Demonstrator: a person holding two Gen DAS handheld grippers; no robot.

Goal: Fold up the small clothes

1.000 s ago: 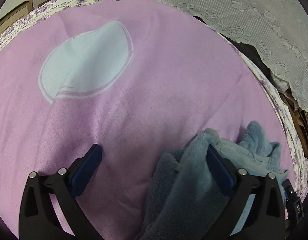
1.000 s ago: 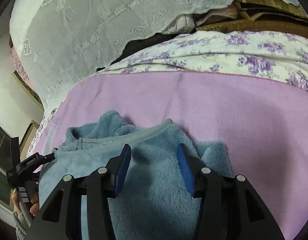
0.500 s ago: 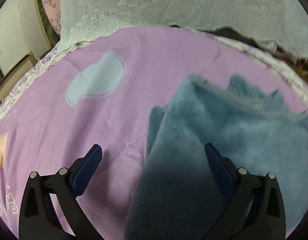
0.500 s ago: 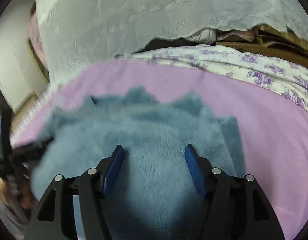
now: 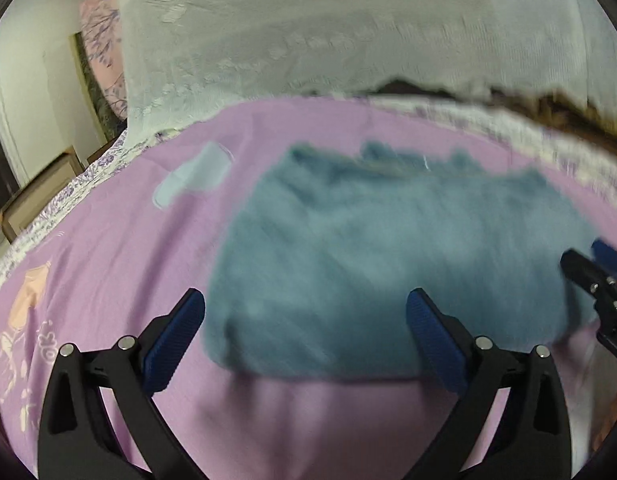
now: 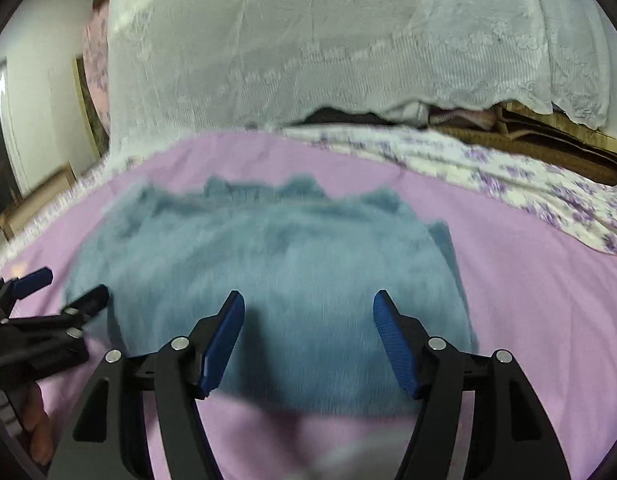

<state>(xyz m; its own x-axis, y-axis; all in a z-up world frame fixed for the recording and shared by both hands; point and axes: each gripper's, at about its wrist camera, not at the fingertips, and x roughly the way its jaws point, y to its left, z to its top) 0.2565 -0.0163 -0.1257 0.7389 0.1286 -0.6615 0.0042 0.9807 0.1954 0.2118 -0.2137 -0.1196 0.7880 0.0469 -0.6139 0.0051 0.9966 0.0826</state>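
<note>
A fuzzy blue garment lies folded flat on the pink blanket. My left gripper is open above the garment's near left edge, nothing between its blue pads. My right gripper is open over the garment's near middle, its pads clear of the cloth. The right gripper also shows at the right edge of the left wrist view. In the right wrist view the left gripper appears at the left, with a hand beneath it. Both views are motion-blurred.
A white lace cover drapes over a pile at the back. A floral sheet borders the blanket. A pale blue patch and an orange print mark the blanket. Wooden furniture stands at the left.
Both grippers drew back from the garment, which now lies flat and spread ahead of them. The right jaws widened from a narrower gap. The views swung to face the lace cover.
</note>
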